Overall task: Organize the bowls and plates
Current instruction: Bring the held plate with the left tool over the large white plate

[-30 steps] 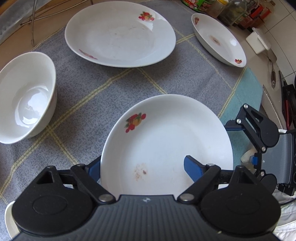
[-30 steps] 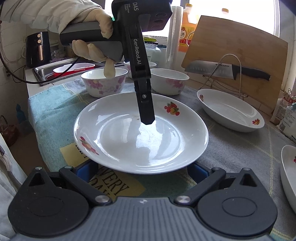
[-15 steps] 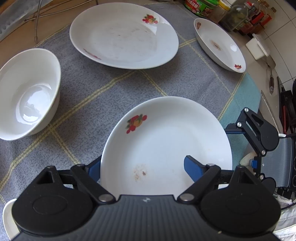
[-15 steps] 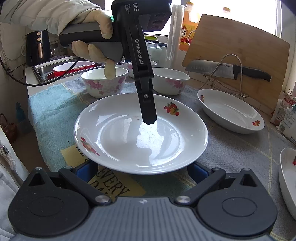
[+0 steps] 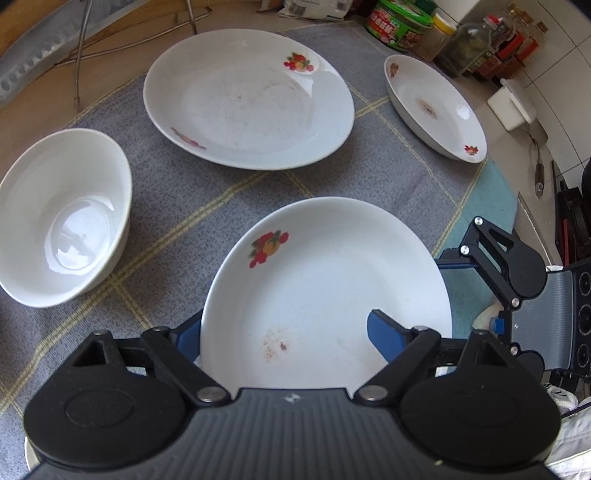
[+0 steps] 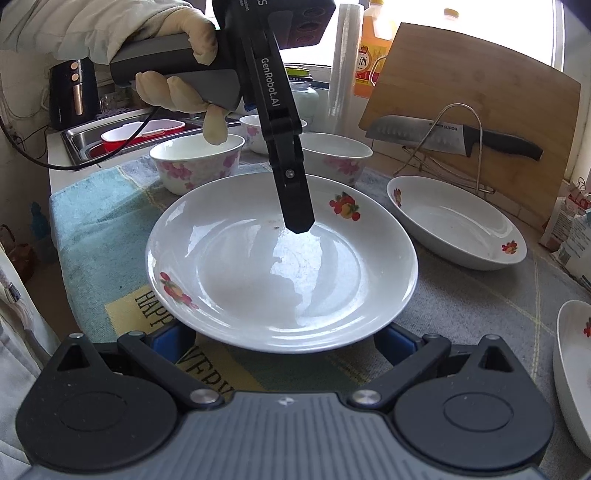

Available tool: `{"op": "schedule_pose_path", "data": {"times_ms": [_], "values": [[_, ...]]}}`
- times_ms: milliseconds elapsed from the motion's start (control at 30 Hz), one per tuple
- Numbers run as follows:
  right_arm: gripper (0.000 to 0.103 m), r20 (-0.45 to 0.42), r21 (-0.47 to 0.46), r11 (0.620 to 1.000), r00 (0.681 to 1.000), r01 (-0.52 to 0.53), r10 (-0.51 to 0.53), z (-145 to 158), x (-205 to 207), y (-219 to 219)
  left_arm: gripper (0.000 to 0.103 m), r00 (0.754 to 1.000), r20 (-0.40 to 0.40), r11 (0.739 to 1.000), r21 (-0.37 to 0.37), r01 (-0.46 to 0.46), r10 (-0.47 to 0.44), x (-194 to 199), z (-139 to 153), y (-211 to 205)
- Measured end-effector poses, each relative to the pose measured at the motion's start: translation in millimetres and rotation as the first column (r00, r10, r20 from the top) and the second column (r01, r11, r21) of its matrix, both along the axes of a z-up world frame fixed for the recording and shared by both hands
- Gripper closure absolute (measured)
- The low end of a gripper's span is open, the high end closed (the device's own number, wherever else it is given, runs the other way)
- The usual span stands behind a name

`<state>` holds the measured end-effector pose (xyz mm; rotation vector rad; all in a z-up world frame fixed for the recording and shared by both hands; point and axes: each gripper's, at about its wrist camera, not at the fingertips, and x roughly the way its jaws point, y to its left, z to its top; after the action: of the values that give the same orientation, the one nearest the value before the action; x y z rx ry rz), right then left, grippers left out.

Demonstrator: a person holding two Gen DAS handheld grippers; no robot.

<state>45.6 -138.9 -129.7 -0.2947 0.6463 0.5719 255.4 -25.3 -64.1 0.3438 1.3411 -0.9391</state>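
Note:
A white plate with fruit prints (image 5: 332, 280) is held a little above the grey checked cloth. My left gripper (image 5: 284, 336) is shut on its rim, one finger (image 5: 384, 334) inside the plate and the other under it. In the right wrist view the same plate (image 6: 258, 273) shows with the left gripper's finger (image 6: 295, 206) on it. My right gripper (image 6: 280, 341) is open, its blue pads on either side below the plate's near edge. A second plate (image 5: 247, 96) lies further back.
A white bowl (image 5: 62, 221) stands left and an oval dish (image 5: 436, 107) at the back right. Flowered bowls (image 6: 195, 162) stand near the sink. A cutting board with a knife (image 6: 461, 136) and jars (image 5: 399, 26) line the counter.
The left gripper with the plate has risen and drawn back a little, so the second plate and bowl sit lower in its view. The right gripper has stayed in place.

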Motion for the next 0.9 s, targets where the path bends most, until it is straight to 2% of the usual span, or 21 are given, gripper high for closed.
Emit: {"op": "schedule_pose_path", "data": {"times_ms": [400, 900], "values": [[0.000, 0.000, 0.004, 0.999, 0.999, -0.053, 0.053, 8, 11, -28, 0.015, 0.999, 0.004, 0.999, 0.001, -0.053, 0.053, 4, 5, -21], [0.000, -0.007, -0.009, 1.000, 1.000, -0.030, 0.030, 25, 14, -58, 0.015, 0.999, 0.031, 1.000, -0.020, -0.023, 0.024, 6, 19, -56]]}}
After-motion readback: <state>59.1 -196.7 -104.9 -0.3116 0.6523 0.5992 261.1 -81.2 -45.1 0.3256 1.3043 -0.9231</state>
